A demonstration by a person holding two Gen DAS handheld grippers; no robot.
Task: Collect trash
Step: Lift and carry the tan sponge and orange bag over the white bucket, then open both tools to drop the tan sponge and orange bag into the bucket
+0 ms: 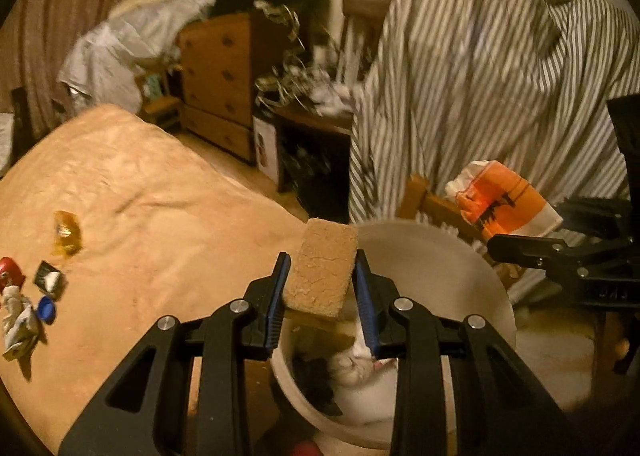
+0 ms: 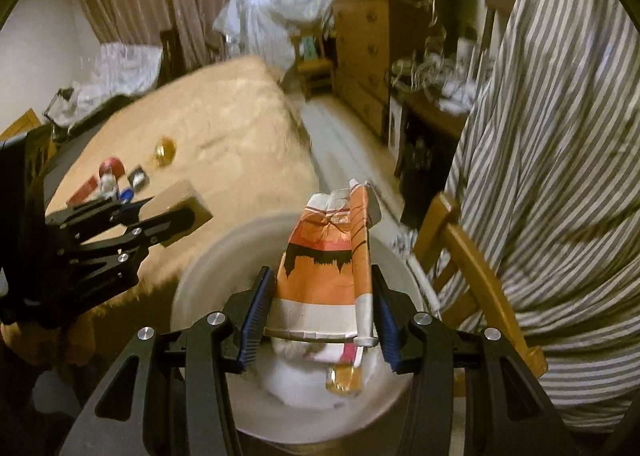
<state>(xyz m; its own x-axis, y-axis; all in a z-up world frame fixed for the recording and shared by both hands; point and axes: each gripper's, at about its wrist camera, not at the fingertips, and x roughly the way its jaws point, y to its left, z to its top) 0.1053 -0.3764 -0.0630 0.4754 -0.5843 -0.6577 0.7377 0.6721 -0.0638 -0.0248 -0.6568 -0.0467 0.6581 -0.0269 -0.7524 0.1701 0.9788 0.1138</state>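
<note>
My left gripper point(image 1: 320, 276) is shut on a tan sponge block point(image 1: 322, 266), held over the near rim of a white bucket point(image 1: 472, 276) that has crumpled trash inside. My right gripper point(image 2: 320, 296) is shut on a crushed orange and white paper cup point(image 2: 324, 268), held above the same white bucket point(image 2: 208, 268). In the left wrist view the right gripper point(image 1: 516, 246) shows at the right with the paper cup point(image 1: 500, 204). The left gripper point(image 2: 160, 220) shows at the left of the right wrist view with the sponge block point(image 2: 188, 200). More trash lies on the bed: a yellow wrapper point(image 1: 68, 234), a red can point(image 1: 10, 270), a blue cap point(image 1: 46, 308).
A bed with a tan blanket point(image 1: 152, 184) fills the left. A striped cloth point(image 1: 480, 76) hangs over a wooden chair point(image 2: 472, 256) on the right. A wooden dresser point(image 1: 218, 76) and a cluttered dark table point(image 1: 316, 116) stand at the back, beyond a strip of bare floor point(image 2: 352, 136).
</note>
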